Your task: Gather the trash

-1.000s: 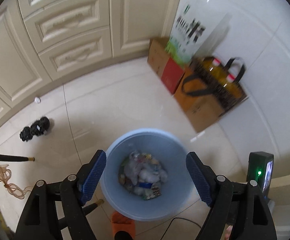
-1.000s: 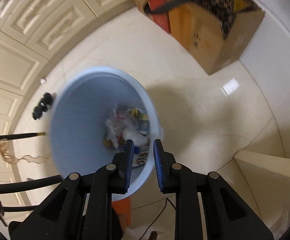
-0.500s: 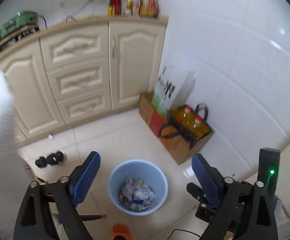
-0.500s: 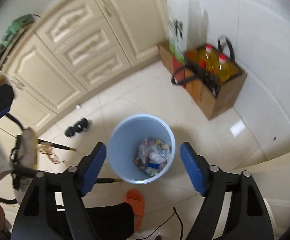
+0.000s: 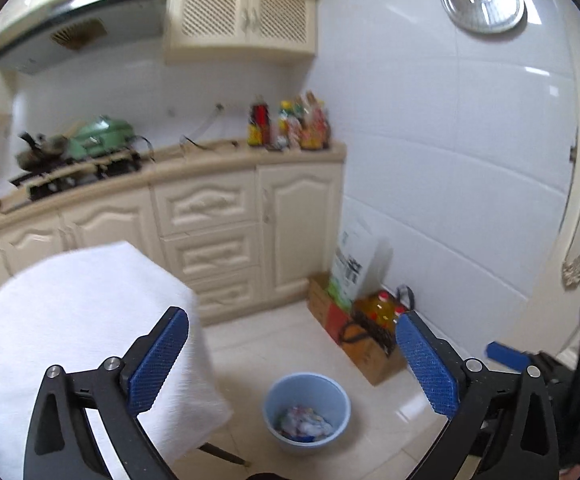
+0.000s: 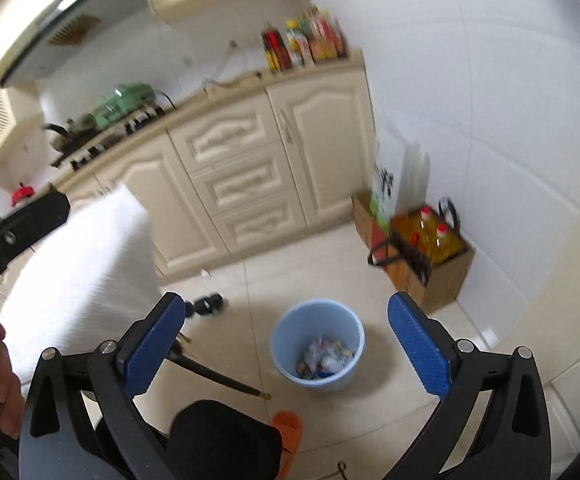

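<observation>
While trash [image 6: 323, 358] fills bin [image 6: 317, 346] | both tongs spread, just widening (nothing between)

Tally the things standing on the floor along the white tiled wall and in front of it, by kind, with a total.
Blue bins: 1
Cardboard boxes: 1
Oil bottles: 2
Total: 4

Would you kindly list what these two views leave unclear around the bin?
- Trash inside the light blue plastic bin: too small and blurred to identify, both views.
- Floor under the white cloth-covered table: hidden by the cloth, left wrist view.
- Labels on the countertop bottles: motion-blurred, right wrist view.
</observation>
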The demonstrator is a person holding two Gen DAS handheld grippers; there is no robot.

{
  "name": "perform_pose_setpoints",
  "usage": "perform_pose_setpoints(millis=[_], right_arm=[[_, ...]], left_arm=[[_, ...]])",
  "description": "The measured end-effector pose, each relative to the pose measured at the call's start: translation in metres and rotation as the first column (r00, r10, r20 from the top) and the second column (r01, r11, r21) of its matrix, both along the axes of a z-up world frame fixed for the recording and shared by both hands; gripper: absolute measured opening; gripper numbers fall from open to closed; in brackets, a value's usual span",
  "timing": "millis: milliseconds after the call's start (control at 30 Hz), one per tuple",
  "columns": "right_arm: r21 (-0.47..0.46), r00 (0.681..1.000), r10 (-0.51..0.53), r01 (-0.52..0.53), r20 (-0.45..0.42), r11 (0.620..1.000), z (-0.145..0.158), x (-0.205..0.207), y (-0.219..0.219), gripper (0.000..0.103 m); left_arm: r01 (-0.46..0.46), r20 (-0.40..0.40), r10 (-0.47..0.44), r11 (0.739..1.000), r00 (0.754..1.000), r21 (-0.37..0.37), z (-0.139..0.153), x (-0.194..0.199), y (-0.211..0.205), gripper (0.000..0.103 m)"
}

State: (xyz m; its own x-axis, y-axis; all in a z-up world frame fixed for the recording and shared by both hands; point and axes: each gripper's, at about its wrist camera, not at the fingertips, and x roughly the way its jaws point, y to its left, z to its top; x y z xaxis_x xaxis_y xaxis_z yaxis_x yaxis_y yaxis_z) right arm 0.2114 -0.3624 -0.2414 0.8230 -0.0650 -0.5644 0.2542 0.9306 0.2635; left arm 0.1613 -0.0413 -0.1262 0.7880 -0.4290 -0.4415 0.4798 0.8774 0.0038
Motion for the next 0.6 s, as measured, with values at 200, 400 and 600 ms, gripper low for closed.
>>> perform_pose_setpoints(millis=[200, 400, 600], right_arm=[[-0.034, 0.992, 0.032, -0.027, 0.125, 0.999, 0.058, -0.041, 0.023, 0.103], [-0.081, 0.96, 0.107, -0.089, 0.257, 0.993, 0.11, -0.086, 0.056, 0.103], [-0.141, 0.929, 0.159, -0.117, 0.335, 0.983, 0.148, -0.124, 0.084, 0.103]], left_arm=[[-0.075, 0.029, 0.076, 0.997, 0.997, -0.031, 0.036, -0.094, 0.057, 0.102], [-0.159, 0.088, 0.161, 0.987, 0.983, -0.038, 0.07, -0.183, 0.082, 0.102], [-0.219, 0.174, 0.219, 0.976, 0.96, -0.024, 0.084, -0.26, 0.083, 0.102]])
